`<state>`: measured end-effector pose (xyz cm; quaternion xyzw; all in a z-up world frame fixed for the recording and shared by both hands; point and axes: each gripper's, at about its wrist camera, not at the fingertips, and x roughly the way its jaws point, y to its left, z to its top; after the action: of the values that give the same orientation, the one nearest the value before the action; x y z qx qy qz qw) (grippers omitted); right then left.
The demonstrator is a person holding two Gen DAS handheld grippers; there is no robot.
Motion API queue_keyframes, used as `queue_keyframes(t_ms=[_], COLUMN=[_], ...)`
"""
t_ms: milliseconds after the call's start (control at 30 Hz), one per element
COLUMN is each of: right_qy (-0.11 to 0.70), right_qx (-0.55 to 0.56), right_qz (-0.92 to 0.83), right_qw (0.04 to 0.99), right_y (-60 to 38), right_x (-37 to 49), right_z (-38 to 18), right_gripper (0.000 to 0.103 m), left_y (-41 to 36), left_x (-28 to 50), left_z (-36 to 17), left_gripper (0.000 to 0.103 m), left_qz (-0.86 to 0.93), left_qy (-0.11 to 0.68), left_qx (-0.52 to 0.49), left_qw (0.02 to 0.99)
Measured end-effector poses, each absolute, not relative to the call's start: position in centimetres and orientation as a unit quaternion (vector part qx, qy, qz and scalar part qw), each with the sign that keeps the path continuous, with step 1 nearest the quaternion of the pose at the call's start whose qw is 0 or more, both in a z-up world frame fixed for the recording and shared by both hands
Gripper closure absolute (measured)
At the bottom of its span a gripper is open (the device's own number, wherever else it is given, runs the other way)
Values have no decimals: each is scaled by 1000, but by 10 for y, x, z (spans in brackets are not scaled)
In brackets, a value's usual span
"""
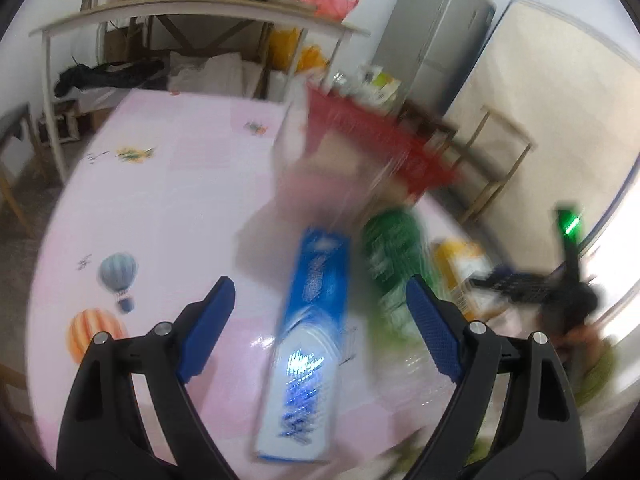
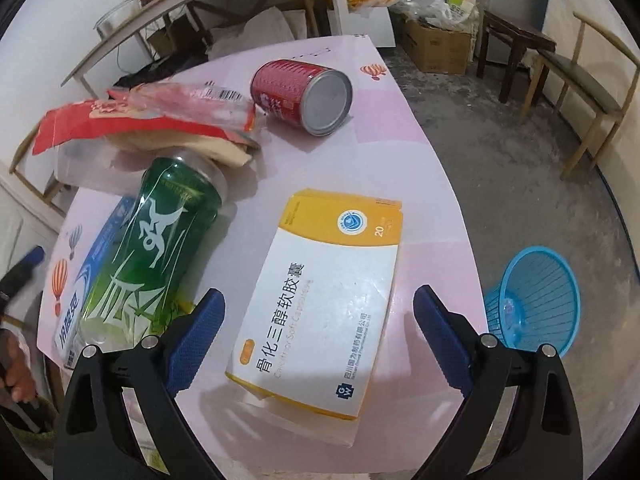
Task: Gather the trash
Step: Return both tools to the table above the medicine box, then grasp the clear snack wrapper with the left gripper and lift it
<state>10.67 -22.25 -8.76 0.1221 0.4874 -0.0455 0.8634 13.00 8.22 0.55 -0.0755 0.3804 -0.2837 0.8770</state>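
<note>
On the pink table (image 1: 160, 184) a blue and white carton (image 1: 308, 344) lies lengthwise between the wide jaws of my left gripper (image 1: 320, 280), which is open and not touching it. This view is blurred. A green bottle (image 1: 396, 256) lies just right of the carton. My right gripper (image 2: 320, 291) is open above a yellow and white medicine box (image 2: 328, 300), with its pads clear of the box. In that view the green bottle (image 2: 148, 248) lies at the left over the blue carton (image 2: 92, 280). Farther back are a red can (image 2: 304, 96) on its side and a red wrapper (image 2: 152, 120).
A blue plastic basket (image 2: 536, 300) stands on the floor right of the table's edge (image 2: 440, 184). A hand (image 2: 16, 364) shows at the left edge. Behind the table are a loaded shelf (image 1: 200, 12), a fridge (image 1: 436, 36), wooden chairs (image 2: 580, 80) and a cardboard box (image 2: 440, 48).
</note>
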Motion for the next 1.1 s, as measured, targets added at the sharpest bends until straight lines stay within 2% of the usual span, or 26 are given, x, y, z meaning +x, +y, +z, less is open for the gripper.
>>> queue_keyframes(t_ms=[133,300,400,533,667,767,833,933,1100], right_qy=[487,485,480,473,468,464,464,465,460], right_qx=[135,147,148,155,161,170,175,178,181], right_qz=[-43,-31,-22,-9,2,7,9,11,13], right_qw=[862,862,864,868,869,869,868,867,869], right_y=[-225,-230,-232,-236,-239,-243,-247,-252,-256], right_x=[106,107,108,109,108,107,108,109,109], right_z=[-94,-96,-95,-95,-98,-100,-102,-105,-107], right_gripper=[11,11,11,11,11,11,11,11,11], left_y=[77,62,45,20,-9,-21,-24,-33,-39], left_x=[136,155,191,265,346,392,407,416,420], left_z=[36,83,112,130,104,66,45,22,2], left_gripper=[20,20,20,20,20,21,21,21,22], left_qz=[-329,-355,-340,-354,-324,-304,-287,-275,-272], left_qy=[348,312,345,419,534,629,664,683,709], left_qx=[-115,-73,-22,-15,5,-31,-41,-15,-28], left_qw=[870,878,875,836,781,715,689,677,650])
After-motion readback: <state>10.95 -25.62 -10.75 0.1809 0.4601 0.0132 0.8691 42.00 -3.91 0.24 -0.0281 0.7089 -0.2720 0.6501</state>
